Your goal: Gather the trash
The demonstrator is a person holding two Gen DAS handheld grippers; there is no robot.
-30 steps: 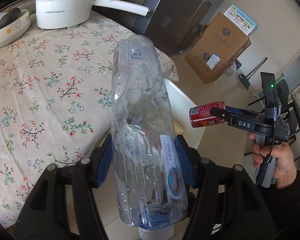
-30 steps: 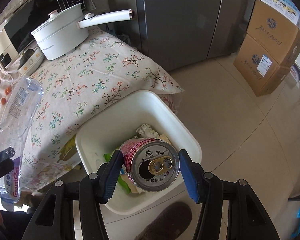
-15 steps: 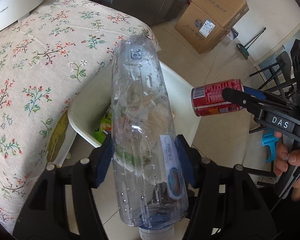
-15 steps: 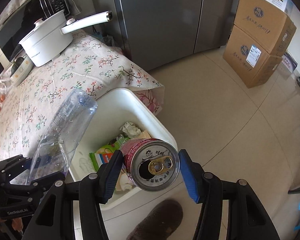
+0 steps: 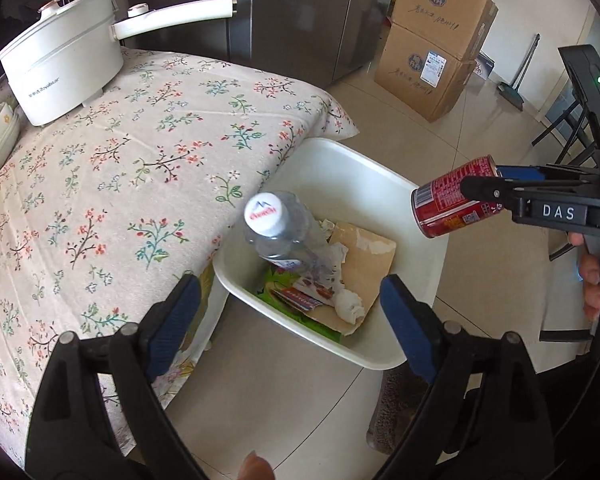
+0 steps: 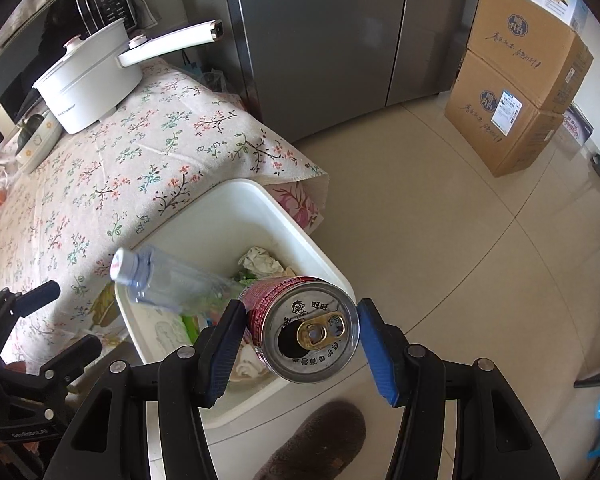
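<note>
Red can (image 6: 306, 330), opened tab end toward camera, lies sideways in the right gripper (image 6: 300, 340); fingers look slightly apart from its sides, so release into the bin (image 5: 364, 172) below is probably under way. Can sits just above the bin's near-right rim. Clear bottle (image 5: 284, 236), white cap up and tilted, is in the bin on paper and wrappers. Left gripper (image 5: 288, 320): fingers wide apart, holding nothing, above the bin's near edge. Bin sits on the floor against the floral-cloth table (image 5: 100, 184).
</note>
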